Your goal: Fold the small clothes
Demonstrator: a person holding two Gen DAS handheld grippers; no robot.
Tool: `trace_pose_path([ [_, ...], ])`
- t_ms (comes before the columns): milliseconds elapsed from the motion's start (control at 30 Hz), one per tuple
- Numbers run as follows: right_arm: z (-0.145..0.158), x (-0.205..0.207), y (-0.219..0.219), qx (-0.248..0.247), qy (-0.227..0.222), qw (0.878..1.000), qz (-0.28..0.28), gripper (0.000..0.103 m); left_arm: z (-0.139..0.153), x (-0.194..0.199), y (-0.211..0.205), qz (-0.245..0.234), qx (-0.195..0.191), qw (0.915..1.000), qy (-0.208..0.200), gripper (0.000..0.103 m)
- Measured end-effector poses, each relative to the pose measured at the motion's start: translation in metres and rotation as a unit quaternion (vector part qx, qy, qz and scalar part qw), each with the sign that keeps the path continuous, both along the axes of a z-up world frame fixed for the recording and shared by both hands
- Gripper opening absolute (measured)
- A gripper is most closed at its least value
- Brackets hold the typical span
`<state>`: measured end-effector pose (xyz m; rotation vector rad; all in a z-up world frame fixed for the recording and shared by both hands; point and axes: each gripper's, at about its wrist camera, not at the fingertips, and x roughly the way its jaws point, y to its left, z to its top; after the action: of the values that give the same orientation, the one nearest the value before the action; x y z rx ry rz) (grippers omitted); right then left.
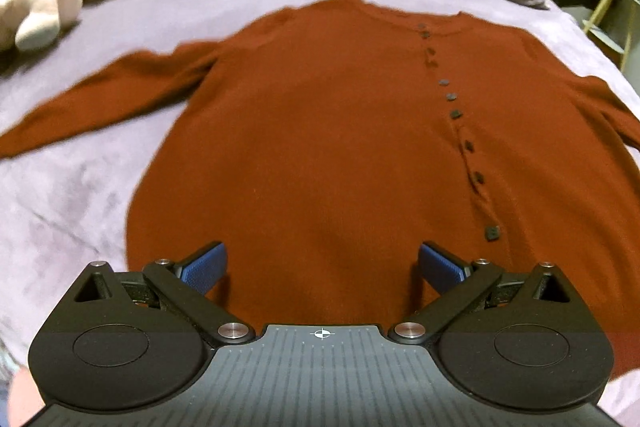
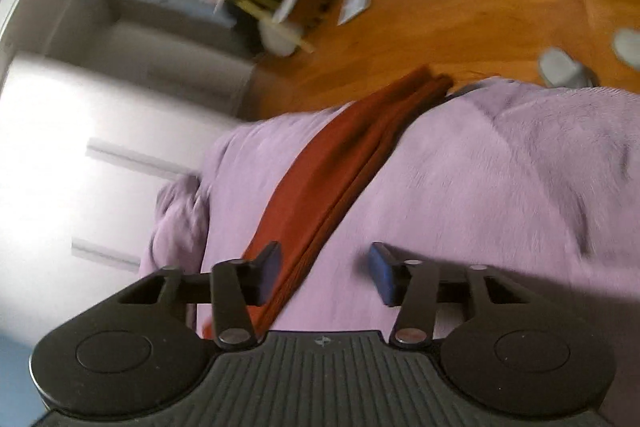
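Lilac bedspread [image 1: 60, 195], rust cardigan [image 1: 320, 131] flat, wood floor [image 2: 460, 11], both claws apart

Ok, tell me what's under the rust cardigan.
The cardigan lies flat on a lilac bedspread, which shows on both sides and beyond the collar. Anything beneath its body is covered.

No words, brand names or numbers can be read anywhere here. The only sign is a small white crosshair mark [image 1: 320, 333] printed on the ribbed grey body of the left gripper, centred near its front edge; the right gripper carries the same mark [image 2: 322, 340], fainter and blurred.
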<state>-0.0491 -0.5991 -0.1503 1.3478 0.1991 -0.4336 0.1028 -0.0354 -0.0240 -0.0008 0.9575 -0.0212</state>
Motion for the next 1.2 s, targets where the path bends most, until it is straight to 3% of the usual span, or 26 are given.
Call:
trace_pose_path([
  [167,-0.012,0.023,-0.032,0.009,0.004,0.999,-0.046,0.035,-0.014,0.005,0.009,0.013,-0.022,0.9995,0.017,0.103],
  [267,-0.022,0.037,-0.042,-0.002,0.034,0.997,-0.069,0.008,-0.017,0.006,0.015,0.017,-0.038,0.9991,0.012,0.103],
  [300,-0.024,0.043,-0.040,-0.012,0.049,0.996,-0.070,0.005,-0.018,0.006,0.016,0.016,-0.040,0.9990,0.013,0.103],
  [400,-0.004,0.051,-0.036,-0.090,0.103,0.989,-0.055,0.005,-0.019,0.008,0.018,0.010,-0.044,0.9988,0.018,0.103],
  [467,0.025,0.065,-0.019,-0.176,0.173,0.968,-0.055,0.006,-0.020,0.009,0.020,0.009,-0.052,0.9984,0.020,0.103],
  [500,0.042,0.071,-0.009,-0.209,0.180,0.960,-0.056,0.006,-0.021,0.009,0.022,0.009,-0.057,0.9982,0.018,0.103],
  [567,0.077,0.080,0.025,-0.283,0.136,0.949,-0.027,0.006,-0.022,0.007,0.024,0.003,-0.061,0.9981,0.011,0.103],
  [667,0.130,0.097,0.098,-0.353,0.012,0.931,0.095,0.006,-0.018,0.006,0.020,-0.013,-0.044,0.9989,0.009,0.103],
  [767,0.149,0.112,0.172,-0.369,-0.098,0.888,0.258,0.014,-0.008,0.007,0.019,-0.022,-0.054,0.9983,0.008,0.103],
  [833,0.142,0.120,0.211,-0.355,-0.118,0.863,0.339,0.058,0.002,0.011,0.023,-0.041,-0.095,0.9946,-0.002,0.103],
  [867,0.134,0.122,0.222,-0.353,-0.118,0.859,0.352,0.062,0.006,0.013,0.025,-0.048,-0.113,0.9924,-0.009,0.103],
  [933,0.113,0.126,0.236,-0.342,-0.091,0.865,0.355,0.061,0.015,0.022,0.029,-0.060,-0.147,0.9871,-0.022,0.103],
  [1000,0.089,0.131,0.240,-0.298,-0.044,0.885,0.355,0.055,0.018,0.038,0.031,-0.068,-0.176,0.9818,-0.021,0.100],
  [1067,0.063,0.128,0.233,-0.244,-0.014,0.904,0.351,0.049,0.017,0.059,0.027,-0.075,-0.203,0.9762,-0.009,0.086],
  [1200,0.039,0.117,0.228,-0.214,0.019,0.919,0.330,0.047,0.011,0.106,0.013,-0.075,-0.269,0.9602,0.012,0.082],
])
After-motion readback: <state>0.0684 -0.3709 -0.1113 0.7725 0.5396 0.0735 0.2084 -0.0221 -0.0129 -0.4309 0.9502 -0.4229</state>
